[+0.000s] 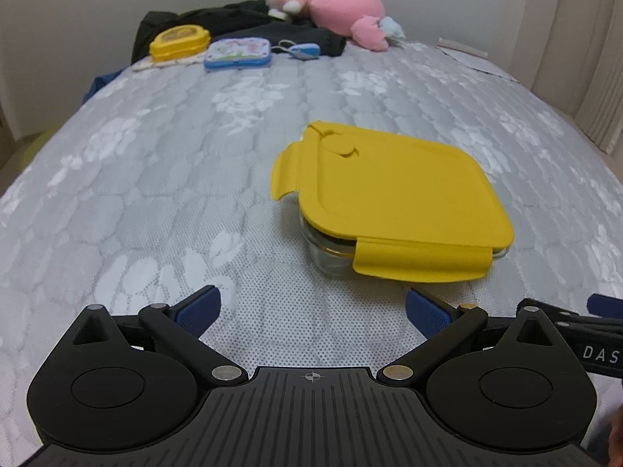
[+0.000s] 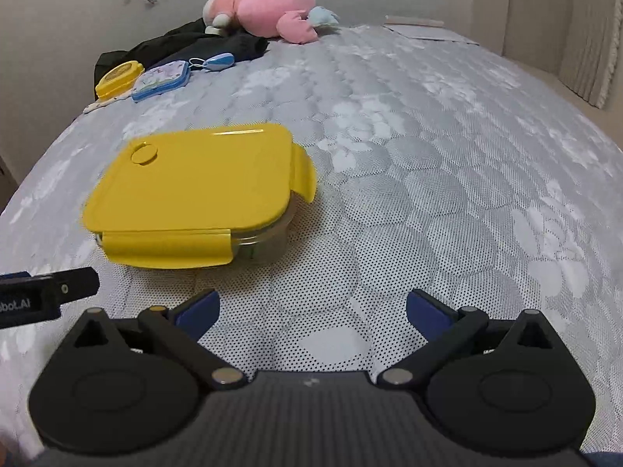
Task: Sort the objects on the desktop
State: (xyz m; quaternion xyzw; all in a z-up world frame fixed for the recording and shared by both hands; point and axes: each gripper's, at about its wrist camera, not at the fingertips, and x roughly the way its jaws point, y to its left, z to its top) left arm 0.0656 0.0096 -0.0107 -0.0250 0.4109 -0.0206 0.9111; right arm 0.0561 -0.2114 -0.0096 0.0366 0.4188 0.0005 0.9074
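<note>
A glass container with a yellow lid (image 1: 393, 198) sits on the grey quilted mattress (image 1: 175, 179), its side flaps loose. It also shows in the right wrist view (image 2: 194, 190). My left gripper (image 1: 313, 313) is open and empty, just short of the container and to its left. My right gripper (image 2: 313, 311) is open and empty, short of the container and to its right. At the far end lie a small yellow box (image 1: 180, 41), a blue-rimmed tin (image 1: 238, 52) and a blue tag on a string (image 1: 303, 50).
A pink plush toy (image 1: 331, 0) and dark clothing (image 1: 241, 27) lie at the far end by the wall. Papers (image 1: 467, 52) lie at the far right corner. The right gripper's side shows at the left wrist view's right edge (image 1: 595, 334). The mattress edges curve off on both sides.
</note>
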